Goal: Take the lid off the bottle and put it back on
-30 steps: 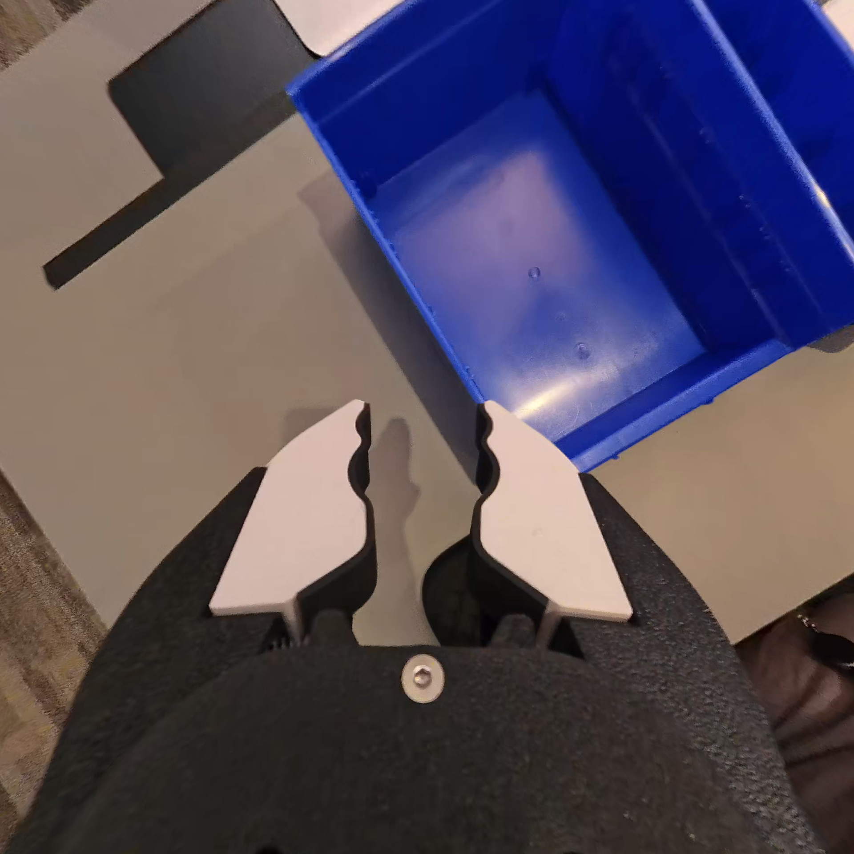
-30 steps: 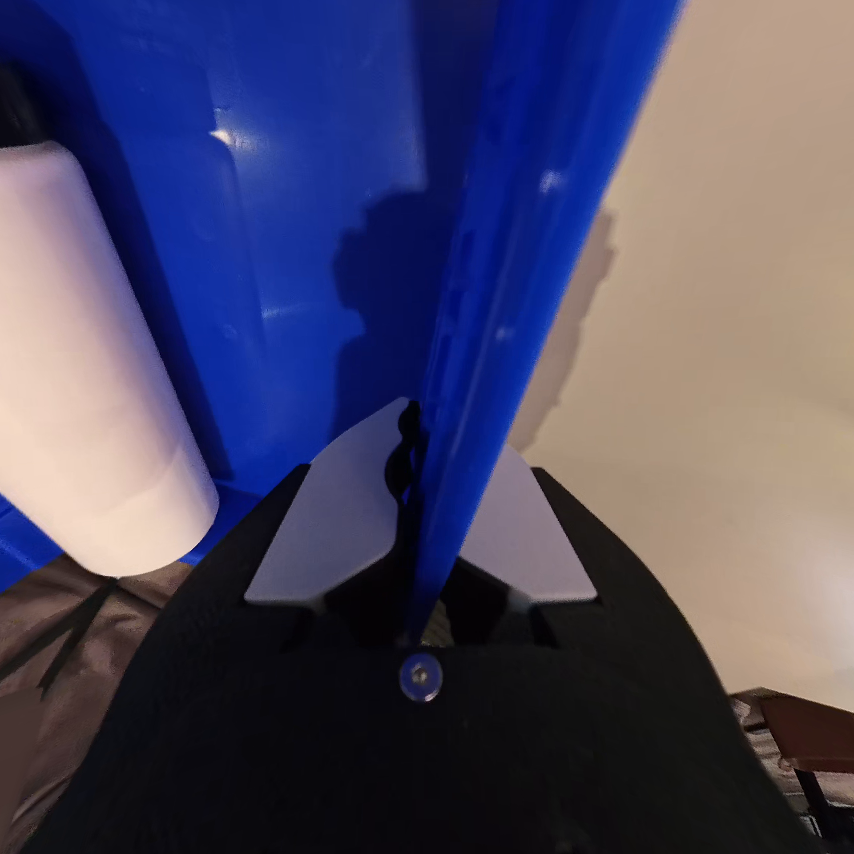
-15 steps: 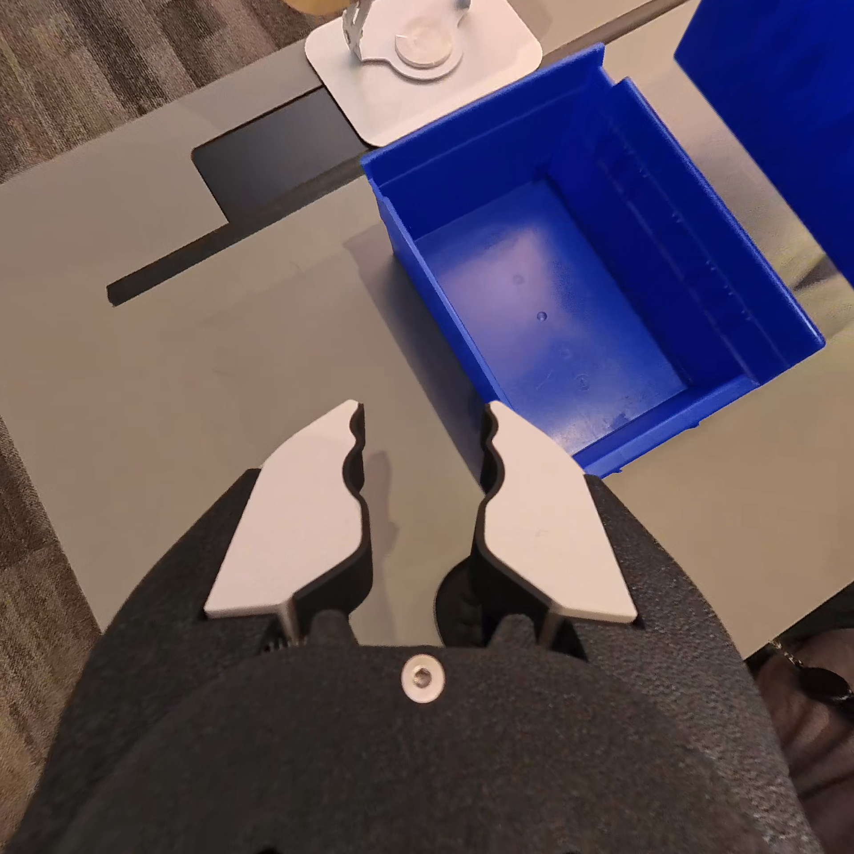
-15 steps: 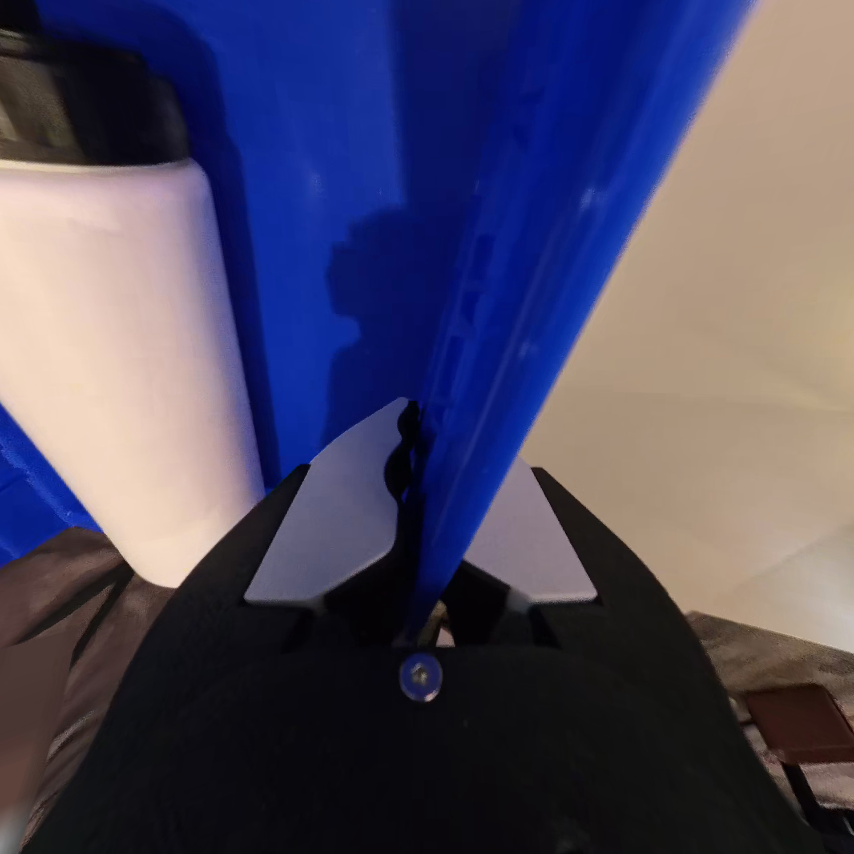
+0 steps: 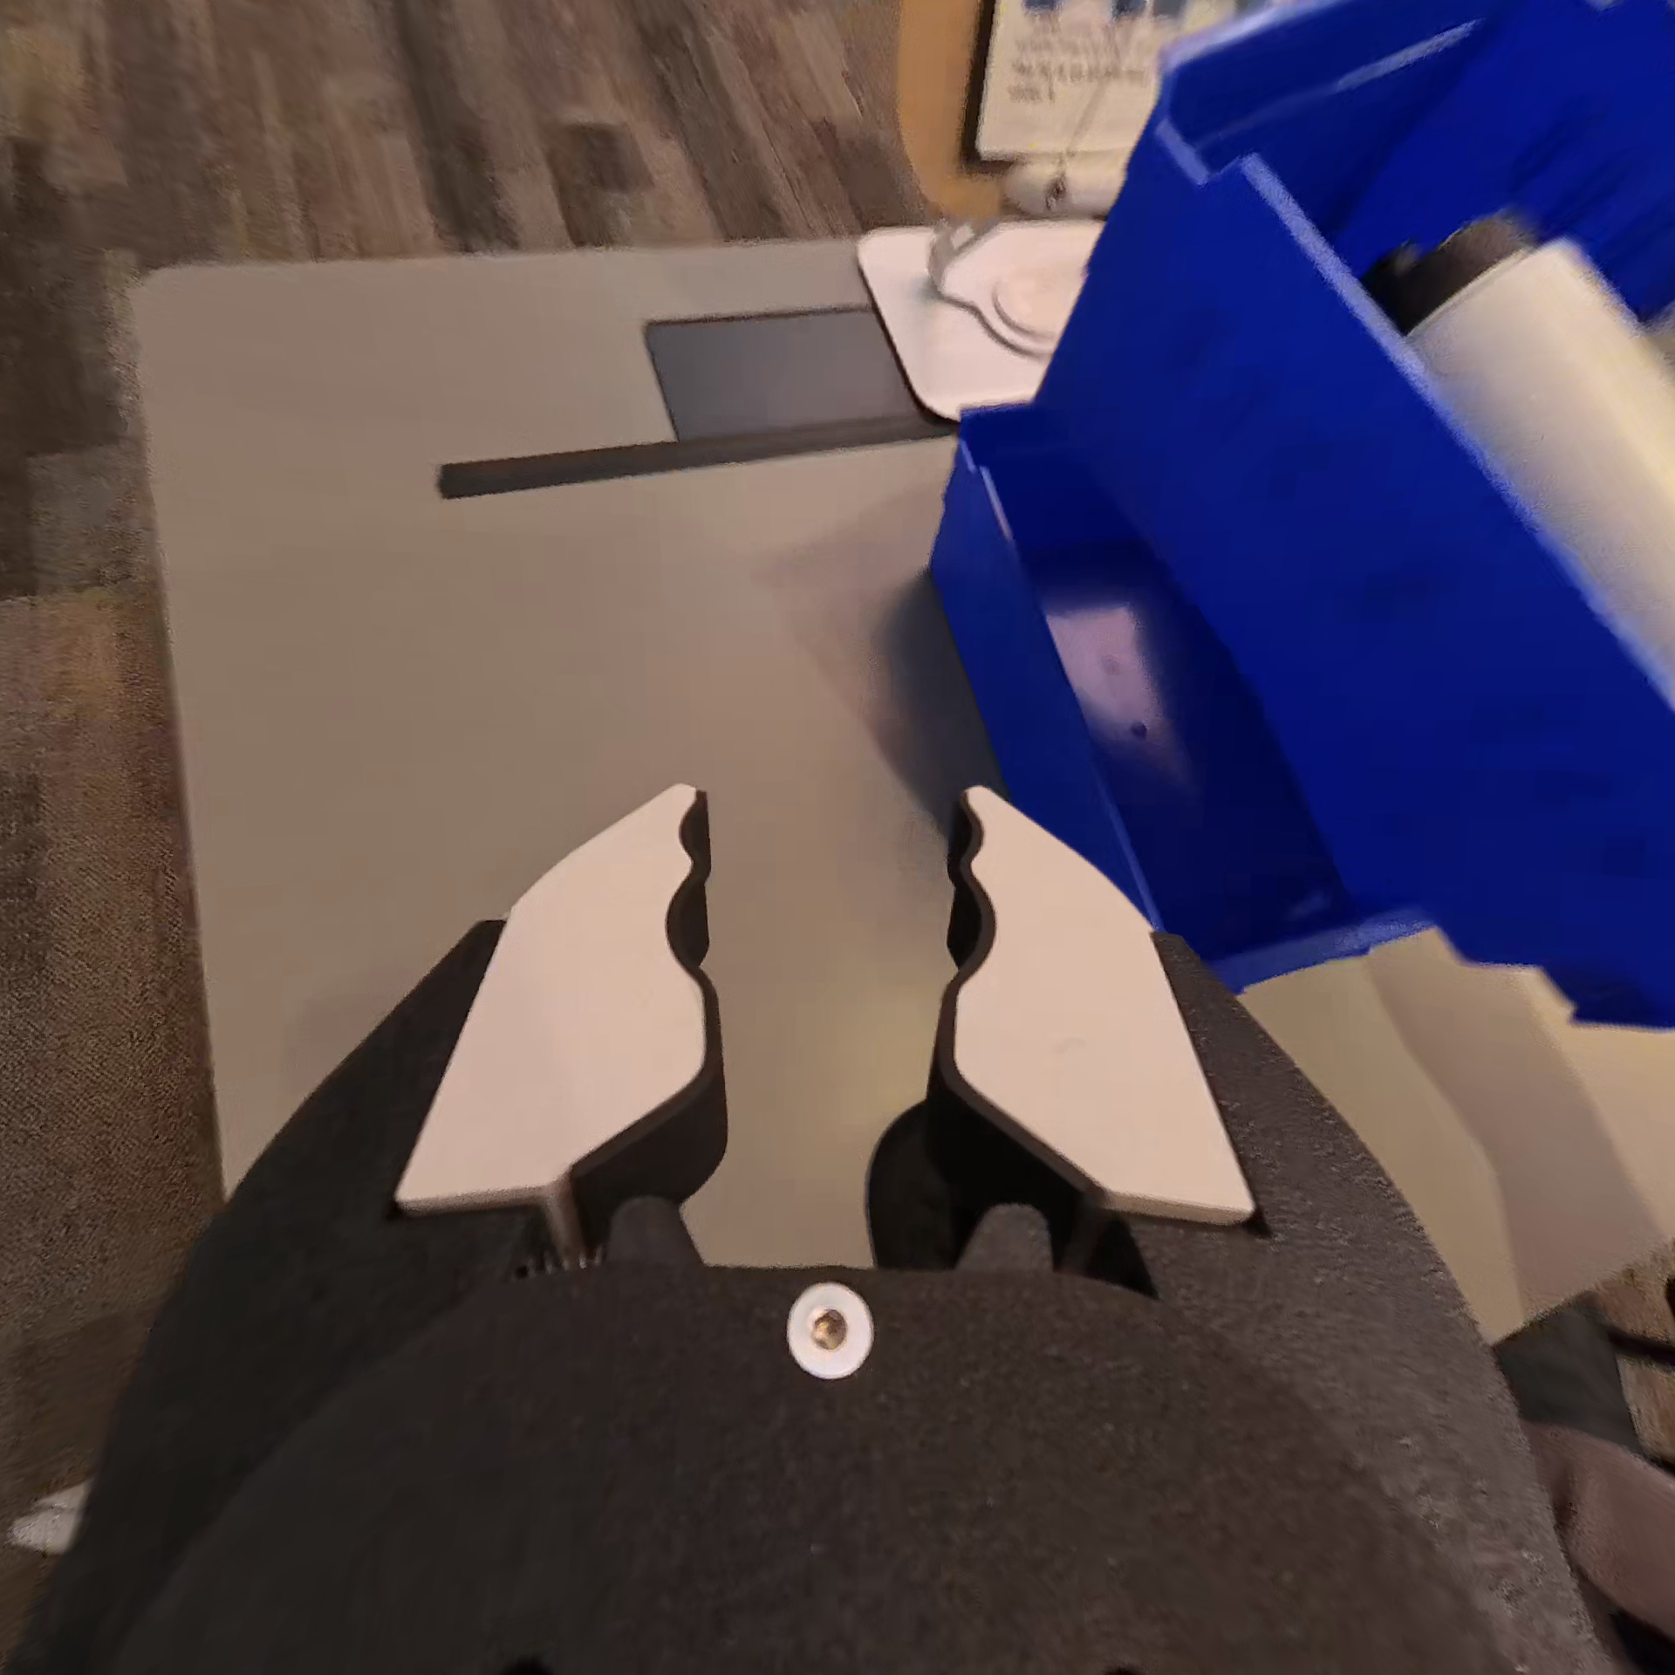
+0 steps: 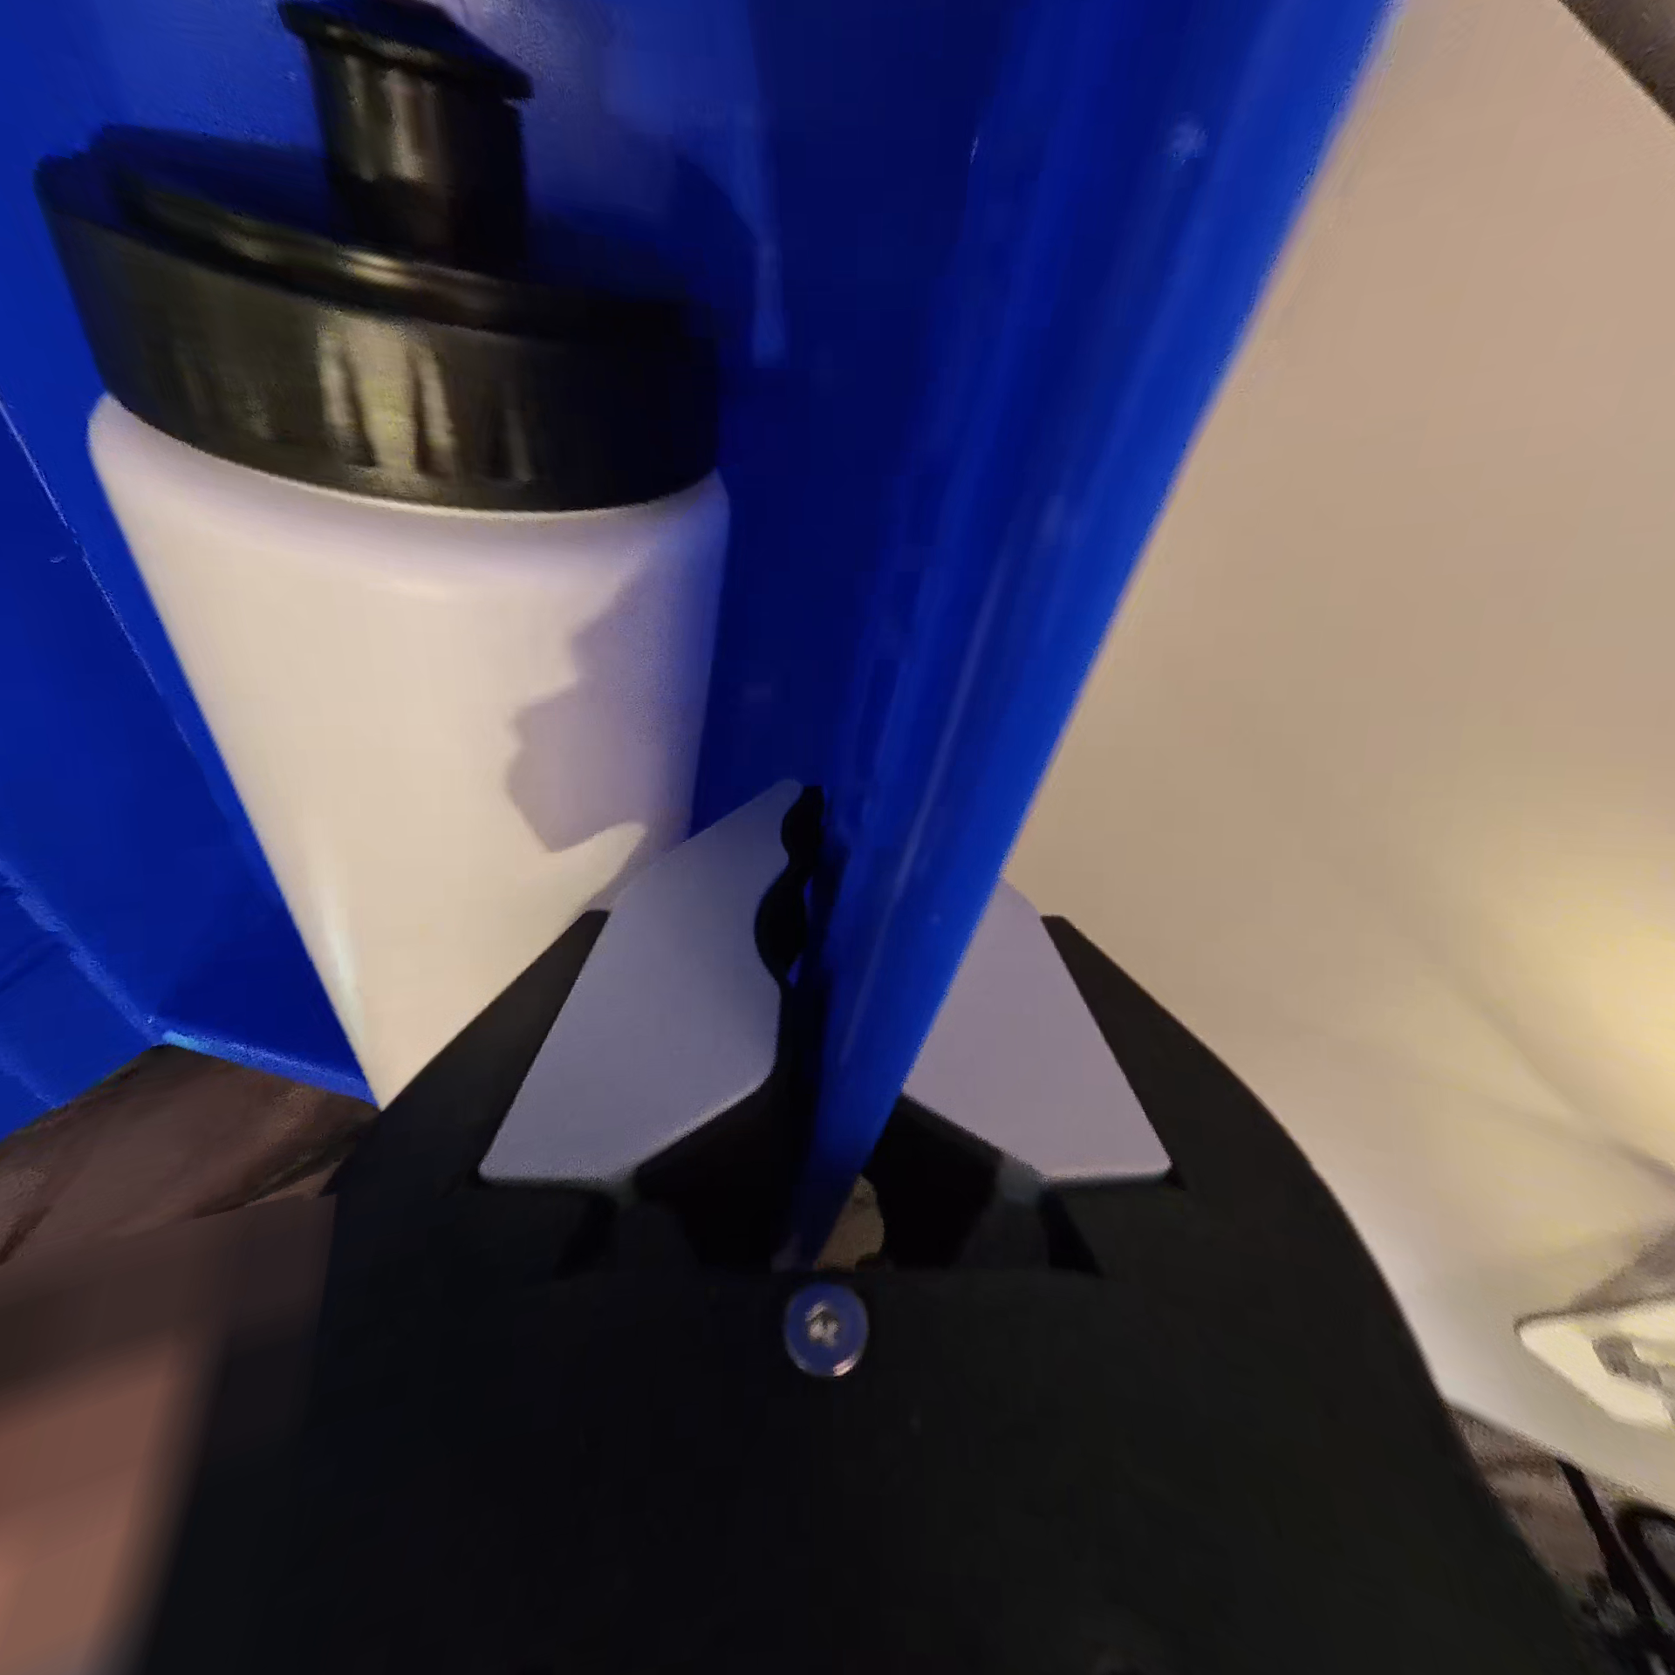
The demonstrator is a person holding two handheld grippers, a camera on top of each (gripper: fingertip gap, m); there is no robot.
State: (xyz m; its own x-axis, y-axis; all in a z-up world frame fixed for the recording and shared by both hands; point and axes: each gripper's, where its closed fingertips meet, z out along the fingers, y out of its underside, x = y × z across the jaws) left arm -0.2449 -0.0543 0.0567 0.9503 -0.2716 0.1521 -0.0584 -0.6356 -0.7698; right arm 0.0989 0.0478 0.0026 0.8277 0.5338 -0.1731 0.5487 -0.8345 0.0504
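Observation:
A white bottle (image 6: 408,707) with a black lid (image 6: 363,363) lies inside a blue bin (image 6: 997,453). My right gripper (image 6: 820,870) is shut on that bin's side wall and holds the bin lifted and tilted. In the left wrist view the same bin (image 5: 1269,544) hangs tilted at the upper right, with the bottle (image 5: 1559,426) inside it. My left gripper (image 5: 827,820) is open and empty above the grey table (image 5: 544,634), left of the bins.
A second blue bin (image 5: 1088,770) stands on the table under the lifted one. A white base plate (image 5: 952,308) and a dark slot (image 5: 770,372) lie at the table's far side. Wood-pattern floor (image 5: 363,118) lies beyond.
The right gripper has lifted and tilted its bin over the second bin, and the bottle has slid into full view with its lid. The left gripper has risen and pulled back, still open.

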